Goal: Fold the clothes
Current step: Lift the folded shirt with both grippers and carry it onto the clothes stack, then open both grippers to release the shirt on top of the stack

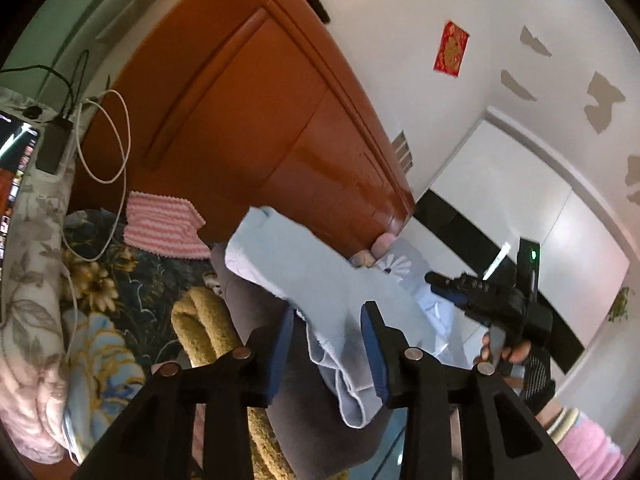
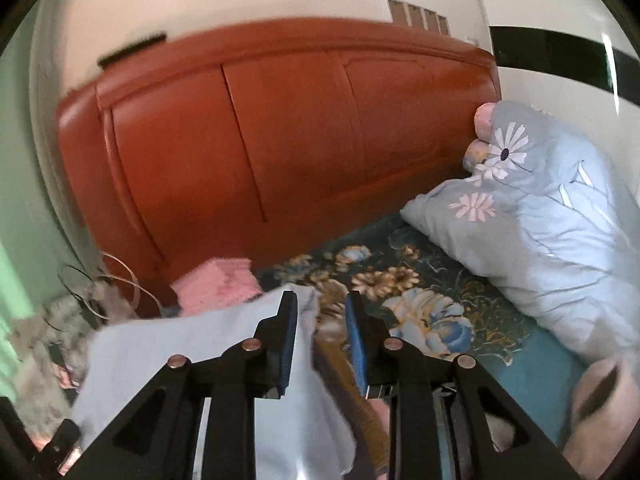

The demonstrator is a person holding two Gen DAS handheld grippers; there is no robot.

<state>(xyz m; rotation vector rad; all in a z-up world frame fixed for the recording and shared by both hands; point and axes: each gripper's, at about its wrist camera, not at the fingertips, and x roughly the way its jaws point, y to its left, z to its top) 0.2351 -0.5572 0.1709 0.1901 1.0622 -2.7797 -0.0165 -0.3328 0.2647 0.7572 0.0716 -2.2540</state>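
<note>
A light blue garment (image 1: 320, 280) hangs in the air above the bed. Its lower edge passes between the jaws of my left gripper (image 1: 328, 332), which stand apart with cloth between them. My right gripper (image 1: 440, 284) shows in the left wrist view at the garment's far side, held by a gloved hand. In the right wrist view the same garment (image 2: 192, 360) lies over the left finger of my right gripper (image 2: 322, 320), whose jaws stand apart. A folded pink striped cloth (image 1: 164, 224) lies by the headboard.
A red-brown wooden headboard (image 2: 280, 140) stands behind the floral bedsheet (image 2: 400, 280). A pale blue quilt (image 2: 540, 220) is heaped at the right. A mustard towel (image 1: 208, 320) and a grey cloth (image 1: 312, 420) lie below the garment. White cables (image 1: 104, 140) and a power bank (image 1: 54, 148) lie at the left.
</note>
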